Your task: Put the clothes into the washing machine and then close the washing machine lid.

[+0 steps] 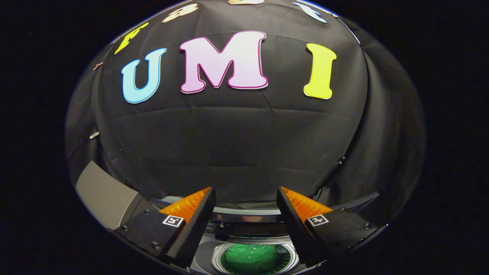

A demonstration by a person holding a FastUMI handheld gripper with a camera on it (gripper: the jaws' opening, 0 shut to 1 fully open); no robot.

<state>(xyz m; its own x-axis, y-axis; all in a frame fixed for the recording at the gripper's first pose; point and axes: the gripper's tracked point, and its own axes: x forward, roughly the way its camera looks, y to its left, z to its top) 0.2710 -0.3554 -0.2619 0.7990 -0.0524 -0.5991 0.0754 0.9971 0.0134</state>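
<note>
A grey box [103,196] sits left of the washing machine [208,263]. The hand-held gripper [246,208] is open and holds nothing. Below its fingers, green clothes [254,258] lie inside the drum. I think only closing the lid is left.

Dim, even light; the black cloth wall [244,145] bows heavily under fisheye distortion, sharp at centre, softening and darkening from 3 to 9 o'clock.

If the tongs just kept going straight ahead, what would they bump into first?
Probably the black cloth wall. The tongs are open, holding nothing, and point over the washing machine, whose drum holds green clothes below. Depth is hard to judge.
</note>
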